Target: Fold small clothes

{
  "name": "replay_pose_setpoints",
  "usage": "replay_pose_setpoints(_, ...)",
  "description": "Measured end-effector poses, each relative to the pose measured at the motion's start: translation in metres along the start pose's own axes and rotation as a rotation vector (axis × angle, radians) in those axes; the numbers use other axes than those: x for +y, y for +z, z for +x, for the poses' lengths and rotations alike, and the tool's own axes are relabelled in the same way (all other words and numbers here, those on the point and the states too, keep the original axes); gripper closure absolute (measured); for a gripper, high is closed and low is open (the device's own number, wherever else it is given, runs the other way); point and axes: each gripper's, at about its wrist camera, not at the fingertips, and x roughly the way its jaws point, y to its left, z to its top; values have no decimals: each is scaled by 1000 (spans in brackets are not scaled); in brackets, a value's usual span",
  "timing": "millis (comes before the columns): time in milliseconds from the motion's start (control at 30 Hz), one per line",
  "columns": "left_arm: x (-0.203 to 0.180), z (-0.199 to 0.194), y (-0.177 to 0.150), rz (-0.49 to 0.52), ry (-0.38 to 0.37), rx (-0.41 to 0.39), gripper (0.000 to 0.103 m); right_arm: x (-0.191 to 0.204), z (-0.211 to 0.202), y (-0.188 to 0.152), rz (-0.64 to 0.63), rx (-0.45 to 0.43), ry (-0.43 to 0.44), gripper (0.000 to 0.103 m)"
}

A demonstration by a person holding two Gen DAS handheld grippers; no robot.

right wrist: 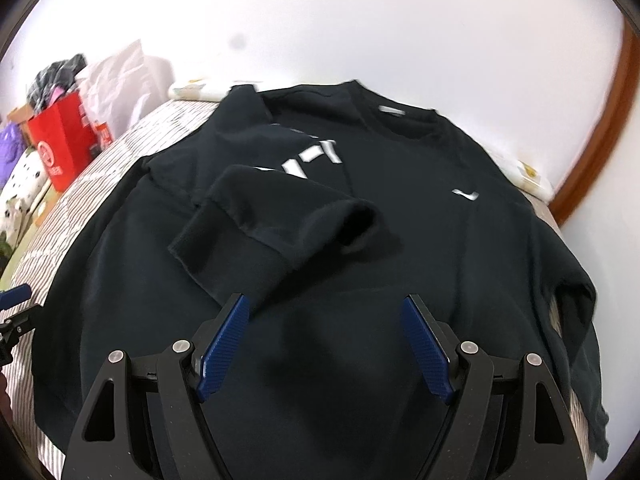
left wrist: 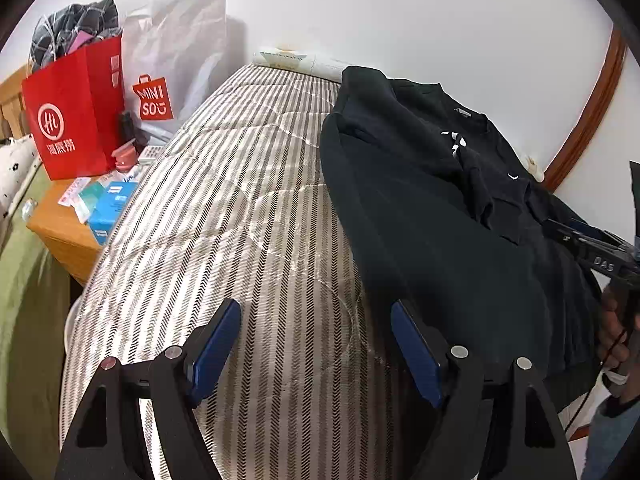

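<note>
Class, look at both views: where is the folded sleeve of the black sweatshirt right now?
In the right wrist view, the sleeve lies folded across the chest of the sweatshirt, left of the white logo, its cuff just ahead of the open right gripper.

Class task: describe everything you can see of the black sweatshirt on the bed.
The black sweatshirt lies front up on the striped bedcover, neckline toward the wall. It looks like soft, thick knit, with a small white swoosh on the chest, a neck label and white lettering on one sleeve, which is folded across the body, cuff open. Neither open gripper grips it.
</note>
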Motion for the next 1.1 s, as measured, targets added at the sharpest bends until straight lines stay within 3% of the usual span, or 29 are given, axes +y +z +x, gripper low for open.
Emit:
replay_pose_setpoints(267,-9,7,10,-10,-34,-22,27,52,29,17,-97,2,171,24)
replay_pose_setpoints(367,-13,6,13,-16,-73,-46,27,66,53,22,-102,36,165,25)
replay_pose_setpoints(400,-16,6,14,-14,-84,-53,27,67,59,24,-104,36,155,29)
replay_pose_setpoints(467,-22,10,17,6,-70,-43,27,69,67,28,-115,21,127,56)
replay_pose_setpoints(500,-25,14,17,18,-50,-33,27,69,70,31,-120,21,112,81)
replay_pose_setpoints(533,-27,17,18,29,-33,-24,27,66,71,33,-120,25,126,97)
replay_pose_setpoints(567,-30,21,18,40,-17,-17,27,62,70,36,-110,22,149,97)
replay_pose_setpoints(700,-35,30,17,57,5,10,27,19,38,43,-58,-83,140,98)
replay_pose_setpoints(833,-40,32,17,67,24,13,27,-65,10,49,79,-157,62,98)
replay_pose_setpoints(933,-42,33,18,64,29,18,27,-135,11,43,209,-136,16,98)
replay_pose_setpoints(1033,-48,34,20,72,41,17,27,-193,28,27,342,-85,45,97)
replay_pose_setpoints(1100,-51,37,21,75,59,26,27,-213,40,17,383,-50,41,97)
